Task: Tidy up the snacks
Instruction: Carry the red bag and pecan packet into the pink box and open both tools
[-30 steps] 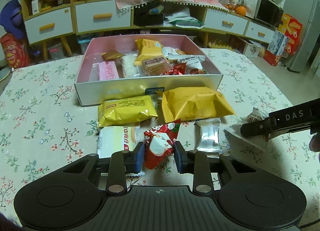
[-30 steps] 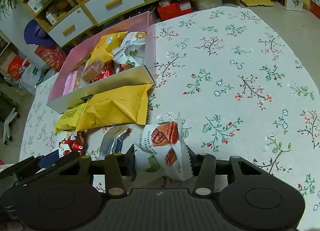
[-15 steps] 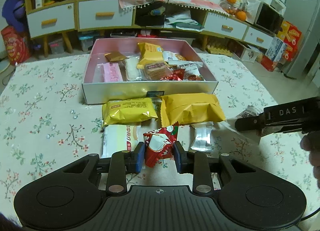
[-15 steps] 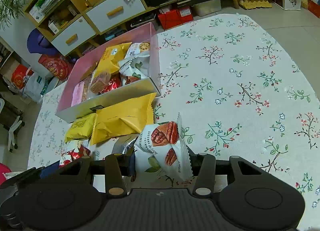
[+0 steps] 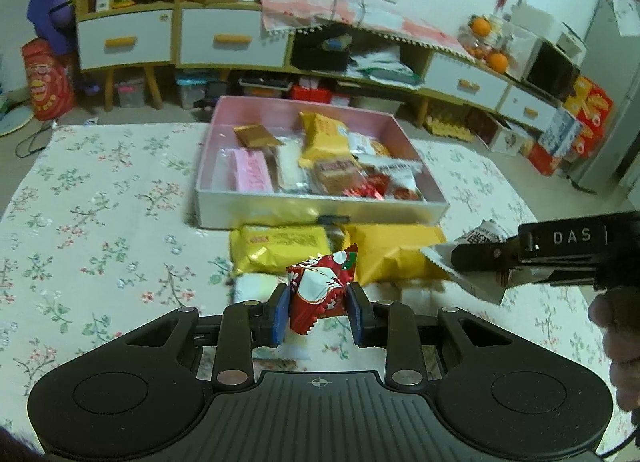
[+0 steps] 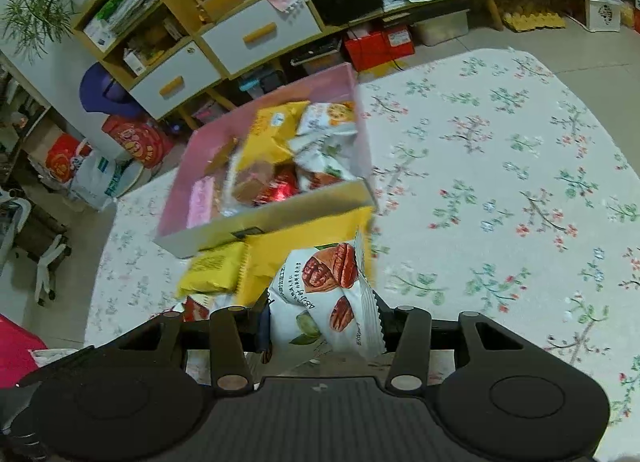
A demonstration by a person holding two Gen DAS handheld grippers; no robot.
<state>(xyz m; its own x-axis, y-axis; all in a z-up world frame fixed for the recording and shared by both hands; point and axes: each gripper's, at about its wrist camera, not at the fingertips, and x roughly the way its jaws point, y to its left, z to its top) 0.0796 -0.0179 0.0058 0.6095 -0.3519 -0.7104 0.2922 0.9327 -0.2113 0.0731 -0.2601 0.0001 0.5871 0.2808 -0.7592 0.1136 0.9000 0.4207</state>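
My left gripper is shut on a small red snack packet, lifted above the flowered tablecloth. My right gripper is shut on a white pecan snack packet, also off the table; in the left wrist view that white pecan snack packet and the right gripper's fingers show at the right. Ahead stands the pink box holding several snacks; the same pink box appears in the right wrist view. Two yellow packets lie in front of it.
A white packet lies on the table just beyond my left gripper, partly hidden. A person's hand holds the right gripper. Cabinets with drawers line the far wall. Bare tablecloth spreads right of the box.
Both grippers have risen with their packets, which now hang above the table. The box and yellow packets look farther below and the room behind shows more.
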